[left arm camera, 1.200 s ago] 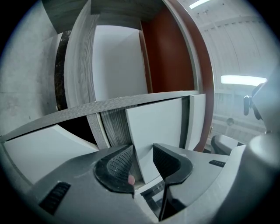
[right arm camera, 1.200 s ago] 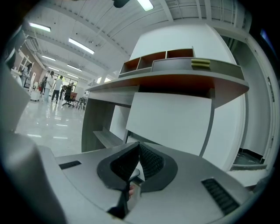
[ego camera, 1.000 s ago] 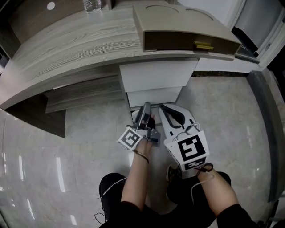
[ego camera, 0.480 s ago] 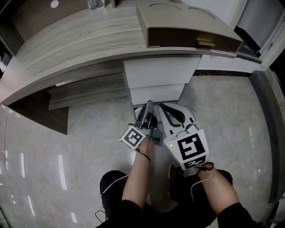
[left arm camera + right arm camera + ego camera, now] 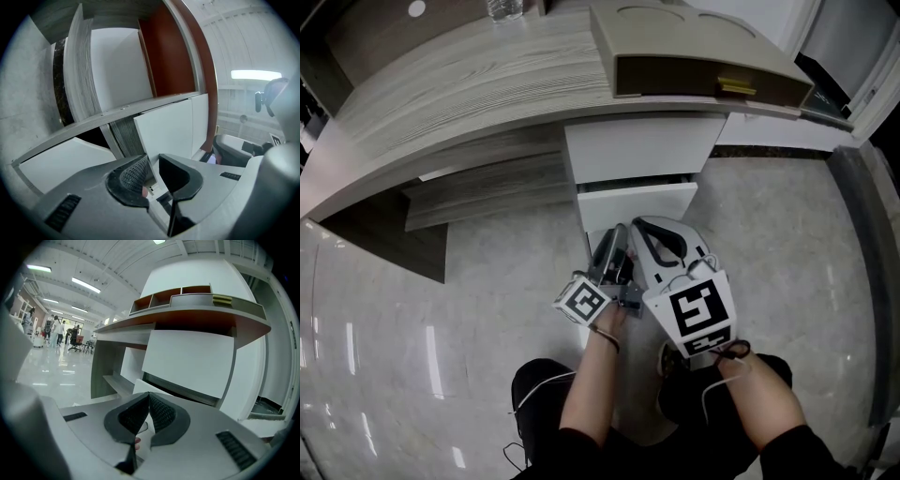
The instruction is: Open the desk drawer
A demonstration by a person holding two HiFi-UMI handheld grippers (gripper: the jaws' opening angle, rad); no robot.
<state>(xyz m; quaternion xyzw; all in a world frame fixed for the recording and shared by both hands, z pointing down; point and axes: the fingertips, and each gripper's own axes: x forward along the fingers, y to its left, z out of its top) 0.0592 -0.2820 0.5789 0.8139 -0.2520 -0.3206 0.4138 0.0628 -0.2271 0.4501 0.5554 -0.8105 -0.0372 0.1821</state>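
A white drawer unit (image 5: 637, 148) stands under the wood-grain desk (image 5: 469, 84). Its second drawer front (image 5: 637, 202) stands a little way out, with a dark gap above it. My left gripper (image 5: 617, 236) reaches up to that drawer from below. In the left gripper view the drawer front (image 5: 173, 126) has its edge between the closing jaws of the left gripper (image 5: 153, 161), and the ribbed pads lie against it. My right gripper (image 5: 645, 227) hovers just beside it, shut and empty. In the right gripper view the right gripper (image 5: 149, 397) points at the unit's upper drawer (image 5: 192, 359).
A beige organiser box (image 5: 694, 56) with a yellow item (image 5: 733, 89) sits on the desk's right end, and a water bottle (image 5: 502, 9) stands at the back. A low wooden shelf (image 5: 478, 187) lies left of the drawers. Glossy floor surrounds me; people (image 5: 54, 329) stand far off.
The second drawer front has slid out from the unit, opening a dark gap above it. My left gripper has drawn back toward me with it. The right gripper has stayed put.
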